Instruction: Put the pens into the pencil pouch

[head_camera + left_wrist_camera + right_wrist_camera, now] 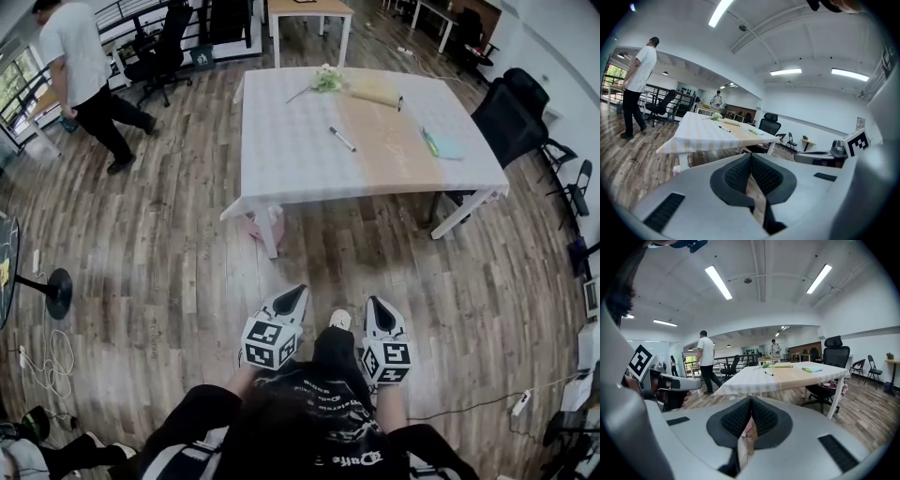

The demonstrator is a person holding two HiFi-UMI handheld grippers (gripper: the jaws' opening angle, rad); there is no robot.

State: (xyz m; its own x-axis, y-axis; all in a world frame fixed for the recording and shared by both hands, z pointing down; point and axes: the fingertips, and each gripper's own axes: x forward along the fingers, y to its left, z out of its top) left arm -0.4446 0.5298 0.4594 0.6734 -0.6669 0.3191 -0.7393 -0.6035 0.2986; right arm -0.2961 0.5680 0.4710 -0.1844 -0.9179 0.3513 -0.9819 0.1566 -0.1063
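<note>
A black-and-white pen (341, 139) lies in the middle of the cloth-covered table (281, 159), well ahead of me. A tan pencil pouch (375, 91) sits at the table's far side beside a small bunch of flowers (325, 78). A green pen (428, 142) rests by a light-blue item near the right edge. My left gripper (292, 298) and right gripper (380, 305) hang low over the wooden floor, far short of the table, both shut with nothing between their jaws. The pen (724, 129) shows in the left gripper view, and the pen (768, 373) and pouch (783, 365) in the right gripper view.
A person (89, 75) walks at the far left. Black office chairs stand at the table's right (511, 117) and at the back left (164, 52). A round stand base (58, 291) and cables lie on the floor at left. A pink object (258, 225) sits by the near table leg.
</note>
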